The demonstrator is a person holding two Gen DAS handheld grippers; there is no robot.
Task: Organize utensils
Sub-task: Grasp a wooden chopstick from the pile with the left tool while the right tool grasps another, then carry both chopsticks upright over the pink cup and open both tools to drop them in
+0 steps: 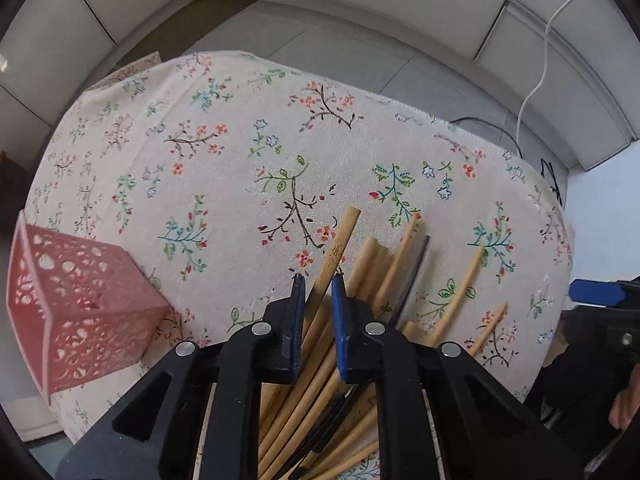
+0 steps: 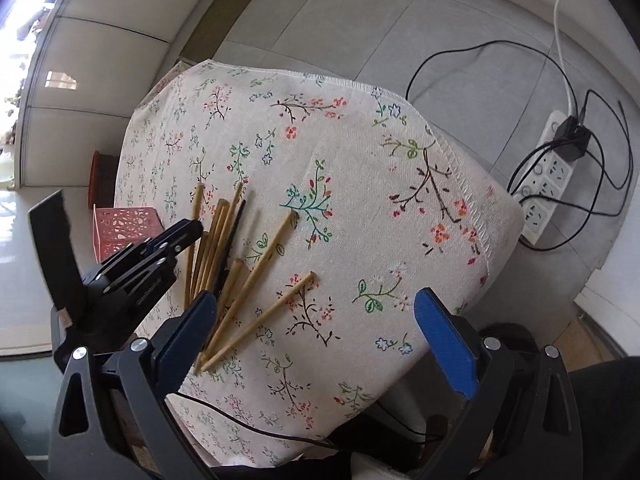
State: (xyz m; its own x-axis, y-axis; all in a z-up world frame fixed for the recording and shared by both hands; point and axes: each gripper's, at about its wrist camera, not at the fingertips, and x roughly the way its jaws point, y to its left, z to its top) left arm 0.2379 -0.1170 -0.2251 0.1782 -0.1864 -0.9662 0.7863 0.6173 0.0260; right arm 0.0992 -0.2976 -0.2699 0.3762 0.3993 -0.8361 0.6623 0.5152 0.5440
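Left wrist: 1 bamboo chopstick [image 1: 338, 246] pinched between left gripper [image 1: 318, 278] fingers.

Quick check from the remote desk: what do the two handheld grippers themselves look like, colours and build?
Both match: the left gripper and right gripper have black plastic linkage arms with triangular cut-outs and round silver pivot pins, ending in flat blue pads on the jaws. Faint embossed lettering runs along the left gripper's side in the right wrist view, too small to read.
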